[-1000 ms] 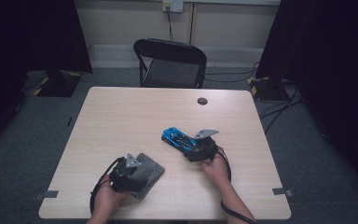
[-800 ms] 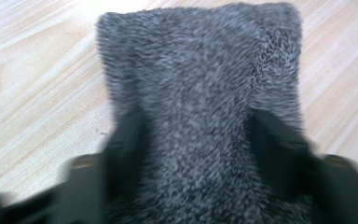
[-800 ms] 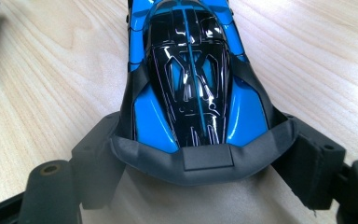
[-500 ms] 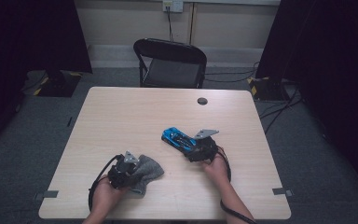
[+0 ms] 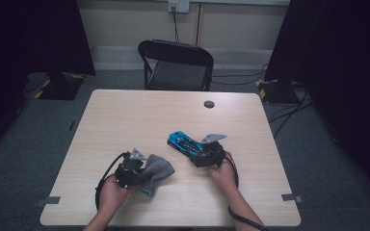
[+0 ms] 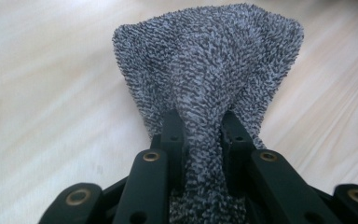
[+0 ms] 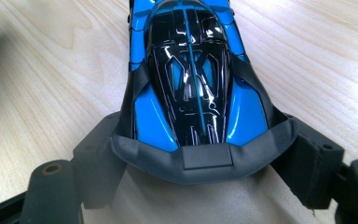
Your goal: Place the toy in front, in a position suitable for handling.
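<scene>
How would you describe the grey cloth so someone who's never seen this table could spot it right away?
Start at the pale wooden table and look to its near left part, where the left gripper is shut on a small grey terry cloth, bunched between the black jaws. Its fuzzy, speckled grey pile sets it apart from the glossy blue and black toy car held in the right gripper.

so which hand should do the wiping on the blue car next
Left. The left gripper is already shut on the grey cloth, bunched between its jaws. The right gripper is clamped on the blue toy car's rear end, so it likely best just steadies it on the table.
</scene>
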`<state>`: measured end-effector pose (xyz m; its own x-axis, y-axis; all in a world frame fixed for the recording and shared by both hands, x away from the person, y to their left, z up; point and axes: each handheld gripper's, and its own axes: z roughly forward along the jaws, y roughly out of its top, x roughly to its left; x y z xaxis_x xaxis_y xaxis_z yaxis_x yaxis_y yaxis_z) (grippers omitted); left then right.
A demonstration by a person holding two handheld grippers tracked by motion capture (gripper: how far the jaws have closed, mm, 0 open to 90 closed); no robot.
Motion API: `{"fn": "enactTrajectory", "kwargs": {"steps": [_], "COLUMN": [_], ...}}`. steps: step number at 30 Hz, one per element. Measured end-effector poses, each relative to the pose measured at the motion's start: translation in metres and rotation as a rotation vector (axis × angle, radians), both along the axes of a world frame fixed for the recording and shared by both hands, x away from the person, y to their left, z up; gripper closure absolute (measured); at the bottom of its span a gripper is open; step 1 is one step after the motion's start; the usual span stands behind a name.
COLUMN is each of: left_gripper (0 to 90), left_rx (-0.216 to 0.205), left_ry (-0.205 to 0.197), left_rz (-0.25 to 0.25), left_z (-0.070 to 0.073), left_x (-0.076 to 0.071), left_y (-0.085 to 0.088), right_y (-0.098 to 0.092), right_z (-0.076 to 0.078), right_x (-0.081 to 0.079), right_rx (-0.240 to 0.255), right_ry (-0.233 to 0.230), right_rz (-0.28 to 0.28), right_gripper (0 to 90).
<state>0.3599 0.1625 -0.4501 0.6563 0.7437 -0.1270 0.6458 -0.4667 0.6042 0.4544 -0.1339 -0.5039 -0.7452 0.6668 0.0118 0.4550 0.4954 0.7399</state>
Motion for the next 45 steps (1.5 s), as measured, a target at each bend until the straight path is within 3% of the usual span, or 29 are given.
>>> {"fn": "enactTrajectory", "kwargs": {"steps": [7,16,31,45], "left_gripper": [75.5,75.4,75.2,75.2], "left_rx": [-0.014,0.001,-0.014,-0.003], "left_ry": [-0.046,-0.057,-0.061,-0.062], "left_rz": [0.007,-0.008,-0.001,-0.008], "left_z": [0.022,0.025,0.025,0.025], "left_x": [0.028,0.051,0.066,0.075], "left_y": [-0.020,-0.046,-0.057,-0.067], "right_y": [0.000,0.000,0.000,0.000], "right_z": [0.000,0.000,0.000,0.000], "right_x": [0.000,0.000,0.000,0.000], "right_rx": [0.000,0.000,0.000,0.000], "right_ry": [-0.001,-0.001,-0.001,-0.001], "right_rz": [0.001,0.001,0.001,0.001], "right_gripper": [24.1,24.1,24.1,24.1]}}
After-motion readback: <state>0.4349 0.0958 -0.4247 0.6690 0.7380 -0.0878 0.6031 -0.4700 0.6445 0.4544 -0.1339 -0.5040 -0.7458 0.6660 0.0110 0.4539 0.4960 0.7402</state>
